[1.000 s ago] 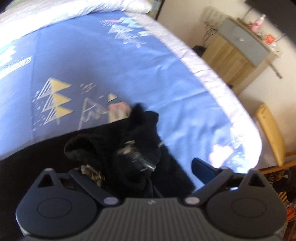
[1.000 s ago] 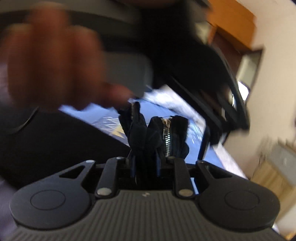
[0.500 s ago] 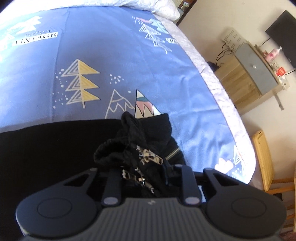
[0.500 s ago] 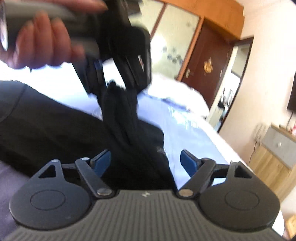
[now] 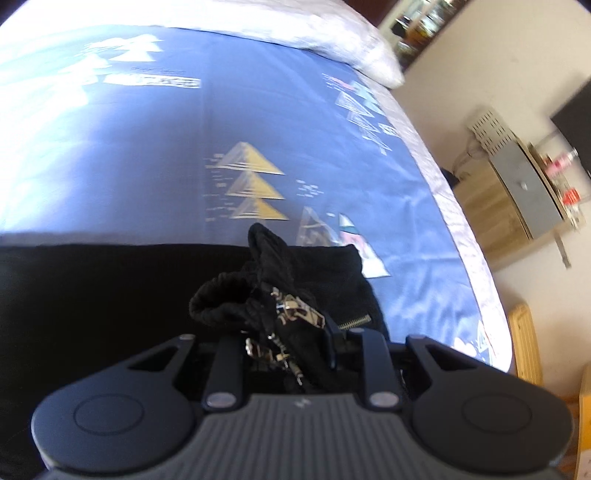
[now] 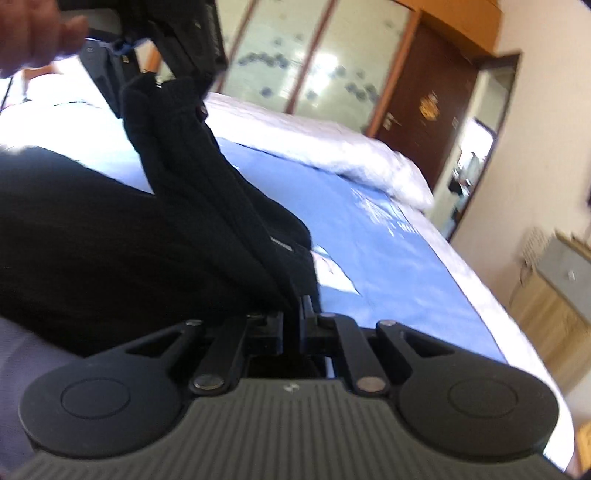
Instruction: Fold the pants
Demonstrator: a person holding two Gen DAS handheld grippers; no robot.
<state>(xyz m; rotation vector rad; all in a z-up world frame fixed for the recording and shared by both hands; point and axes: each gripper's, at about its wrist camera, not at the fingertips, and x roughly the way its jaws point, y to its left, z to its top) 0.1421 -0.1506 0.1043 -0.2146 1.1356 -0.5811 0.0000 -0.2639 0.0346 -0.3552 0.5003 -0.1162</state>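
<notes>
While pinching a bunched fold of black pants (image 5: 280, 291) above the blue bedsheet (image 5: 155, 147), left gripper (image 5: 291, 343) closed on cloth near a zipper. Right gripper (image 6: 299, 325) likewise clamped shut on pants fabric, stretched taut toward the left one.

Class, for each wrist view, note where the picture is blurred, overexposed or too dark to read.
Left wrist view: bedsheet washed out by glare at left, cabinet motion-blurred, pants black without detail. Right wrist view: hand smeared, pillow overexposed, door soft.
</notes>
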